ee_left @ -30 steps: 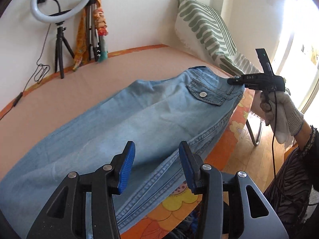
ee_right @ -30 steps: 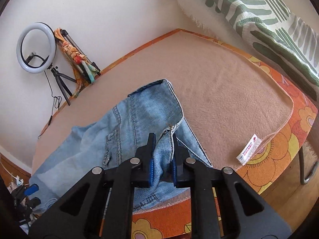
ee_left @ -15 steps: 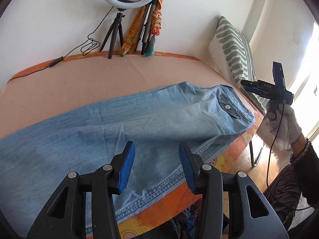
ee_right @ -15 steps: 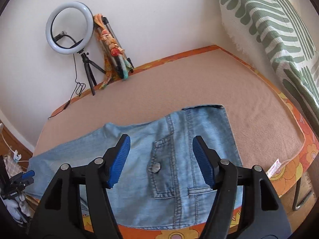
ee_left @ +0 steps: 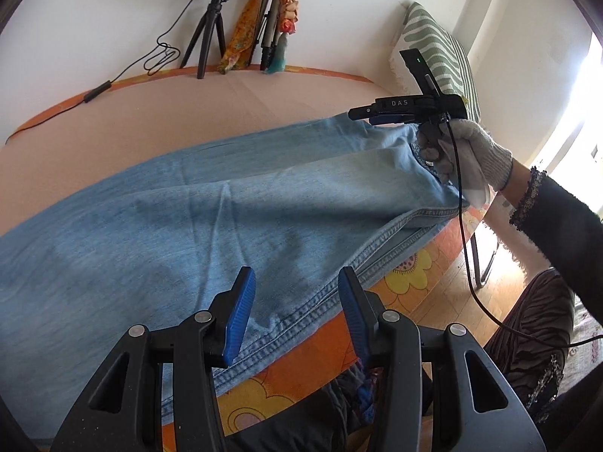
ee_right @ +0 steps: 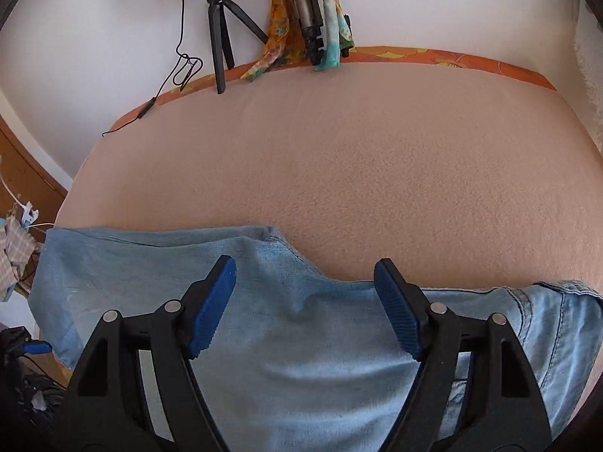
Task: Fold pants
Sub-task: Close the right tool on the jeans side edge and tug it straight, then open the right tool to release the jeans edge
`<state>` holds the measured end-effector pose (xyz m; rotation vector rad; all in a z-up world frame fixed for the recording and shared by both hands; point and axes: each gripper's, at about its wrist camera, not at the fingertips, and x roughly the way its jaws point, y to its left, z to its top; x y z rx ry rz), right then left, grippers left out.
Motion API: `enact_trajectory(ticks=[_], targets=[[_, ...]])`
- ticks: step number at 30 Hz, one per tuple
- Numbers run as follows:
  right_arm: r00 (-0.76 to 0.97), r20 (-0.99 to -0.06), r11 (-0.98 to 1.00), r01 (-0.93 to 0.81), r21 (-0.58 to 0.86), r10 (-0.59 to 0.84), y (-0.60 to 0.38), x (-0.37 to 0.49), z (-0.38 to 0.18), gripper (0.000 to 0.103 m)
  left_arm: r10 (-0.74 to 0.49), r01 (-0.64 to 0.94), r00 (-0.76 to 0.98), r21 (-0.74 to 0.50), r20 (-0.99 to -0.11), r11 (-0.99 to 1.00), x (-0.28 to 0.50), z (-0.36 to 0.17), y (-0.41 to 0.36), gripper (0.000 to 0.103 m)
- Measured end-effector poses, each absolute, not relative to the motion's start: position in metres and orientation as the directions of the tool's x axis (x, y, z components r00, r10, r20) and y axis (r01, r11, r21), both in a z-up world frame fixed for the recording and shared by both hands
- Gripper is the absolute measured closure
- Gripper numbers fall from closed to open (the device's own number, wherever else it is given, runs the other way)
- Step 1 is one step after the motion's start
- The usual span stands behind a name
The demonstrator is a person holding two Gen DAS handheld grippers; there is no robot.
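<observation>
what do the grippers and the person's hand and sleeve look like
Both the left gripper and right gripper have black frames, silver rivets and ribbed blue pads. The right one reads DAS and trails a black cable. A white knit glove, dark sleeve.

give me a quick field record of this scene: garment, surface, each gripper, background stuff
garment: light blue jeans, spread lengthwise along the near edge of the bed
surface: tan blanket over an orange floral sheet
left gripper: open, above the jeans' seamed edge, nothing held
right gripper: jaws have just been opening, now wide apart over the denim, nothing gripped
right hand: white knit glove
background: ring light tripod, colourful scarves, green striped cushion
</observation>
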<state>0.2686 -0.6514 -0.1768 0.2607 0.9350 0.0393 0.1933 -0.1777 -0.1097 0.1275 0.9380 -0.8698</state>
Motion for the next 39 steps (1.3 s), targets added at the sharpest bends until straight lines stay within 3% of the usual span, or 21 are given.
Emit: enact_trajectory(ticks=[3,5,8,13,21,24,29,39], targets=[[0.59,-0.789,0.971,0.038,0.236,0.169,-0.645,0.277,-0.185,0.032,-0.589,0.672,0.285,-0.28,-0.756,0.685,0.2,-0.114,-0.17,0.059],[0.573,-0.798,0.972,0.013,0.235,0.186,-0.641,0.28,-0.189,0.077,-0.583,0.658,0.276,-0.292,-0.764,0.695,0.204,-0.119,-0.168,0.059],[0.566,-0.811,0.985,-0.008,0.175,0.148,-0.628,0.282,-0.189,0.09,-0.574,0.651,0.274,-0.29,-0.772,0.701,0.205,-0.122,-0.166,0.059],[0.627,-0.776,0.998,-0.018,0.066,0.063,-0.624,0.291,-0.16,0.096,-0.572,0.648,0.262,-0.297,-0.778,0.701,0.205,-0.125,-0.165,0.059],[0.558,-0.829,0.999,-0.018,0.041,0.045,-0.629,0.316,-0.194,0.093,-0.582,0.677,0.252,-0.29,-0.773,0.677,0.197,-0.121,-0.178,0.059],[0.572,-0.817,0.994,0.029,0.102,0.067,-0.639,0.304,-0.181,0.081,-0.599,0.711,0.239,-0.282,-0.765,0.645,0.193,-0.118,-0.189,0.059],[0.664,-0.748,0.981,0.145,0.13,0.001,-0.661,0.234,-0.14,0.041,-0.628,0.765,0.203,-0.279,-0.751,0.58,0.188,-0.112,-0.214,0.059],[0.644,-0.739,0.763,0.575,0.295,-0.199,-0.747,0.046,-0.144,0.039,-0.635,0.865,0.127,-0.228,-0.762,0.447,0.174,-0.12,-0.278,0.059]])
